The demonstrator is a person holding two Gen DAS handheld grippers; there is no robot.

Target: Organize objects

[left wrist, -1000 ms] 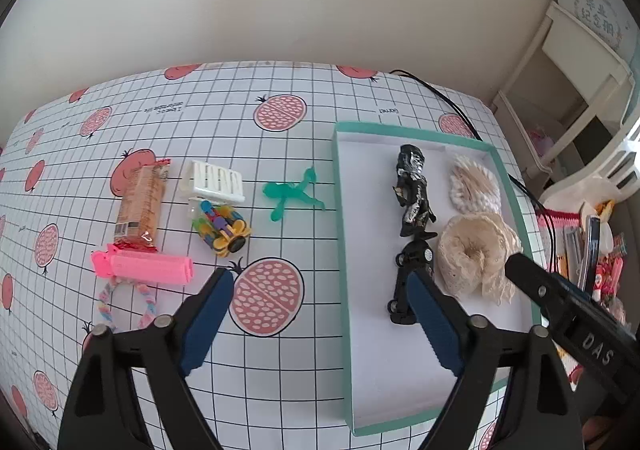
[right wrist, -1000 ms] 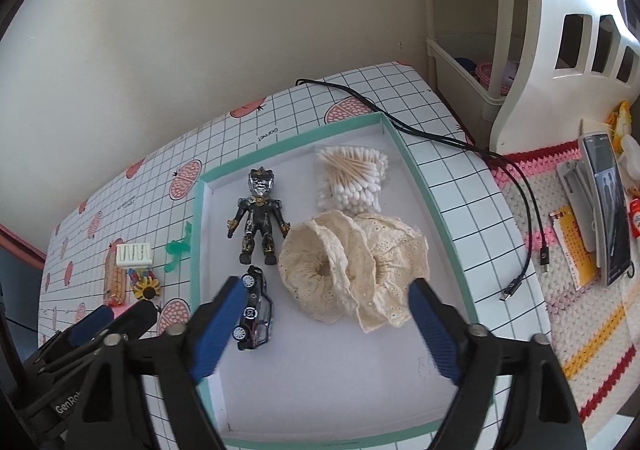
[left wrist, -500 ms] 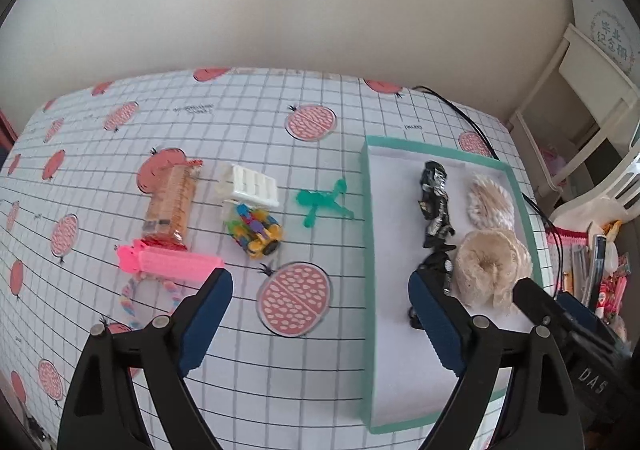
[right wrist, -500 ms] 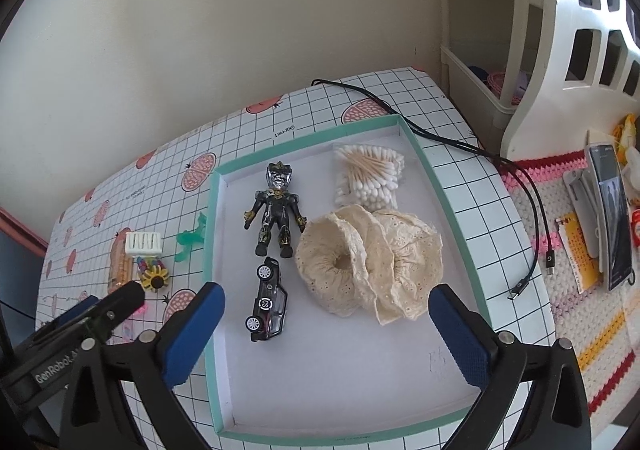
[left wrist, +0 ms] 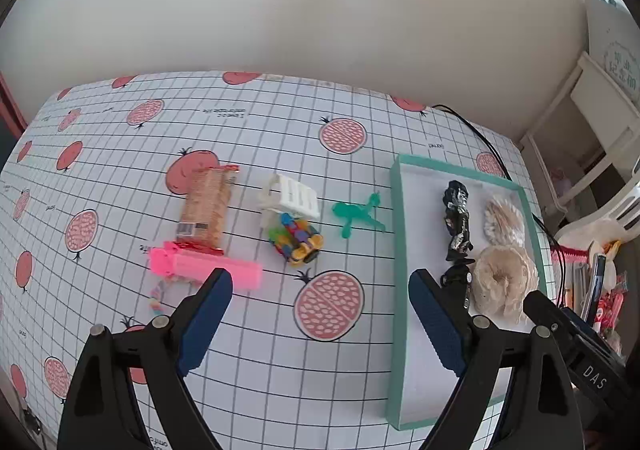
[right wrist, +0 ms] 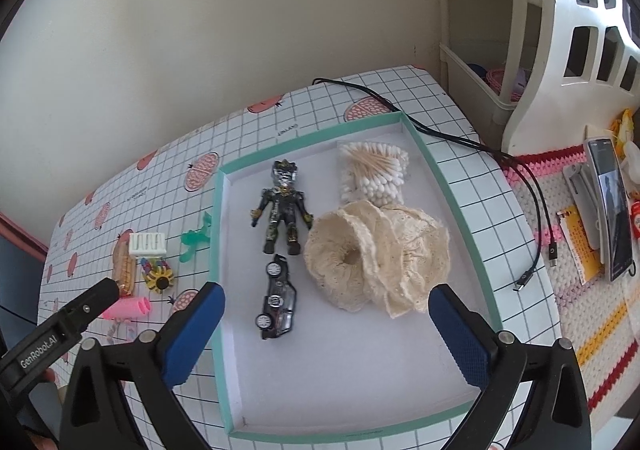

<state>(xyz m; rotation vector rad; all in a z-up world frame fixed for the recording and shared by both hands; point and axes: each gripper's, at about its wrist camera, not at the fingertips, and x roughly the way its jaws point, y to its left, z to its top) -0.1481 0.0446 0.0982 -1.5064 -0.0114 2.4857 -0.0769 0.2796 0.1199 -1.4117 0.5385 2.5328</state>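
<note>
A: Start at the claws — what have they got?

B: Nothing. The left claw [left wrist: 320,314] has its blue pads spread wide over the desk [left wrist: 248,362], and the right claw [right wrist: 326,324] gapes just as wide above the teal tray [right wrist: 436,174]. Neither touches anything.

A: Changed from a second ago?

B: Both have pulled back and up. In the left view the desk now fills more of the picture, with extra grid visible toward the wall, and the loose things sit further off. In the right view the tray's near edge has come fully into sight; earlier the left pad overlapped the toy car [right wrist: 278,300], now it stands clear. The objects themselves have not moved.

A: Where are the things?

B: In the tray: the toy car, the armoured figure [right wrist: 282,208] just beyond it, a cream lace scrunchie [right wrist: 376,256] beside them, and a bag of cotton swabs [right wrist: 374,174] at the far corner. Out on the desk, left of the tray: a green plastic figure [left wrist: 354,214], a white clip [left wrist: 296,196], a colourful wheeled toy [left wrist: 298,238], a biscuit packet [left wrist: 204,206] and a pink clip [left wrist: 204,268] with a pastel beaded loop [left wrist: 156,300] beneath it.

A: What does one view give that the other misses?

B: The right view shows the tray contents plainly — the swabs' sticks, the car's wheels — plus a black cable [right wrist: 516,170] trailing off the desk edge. The left view shows the loose things clearly; the car there is mostly hidden behind a pad.
</note>
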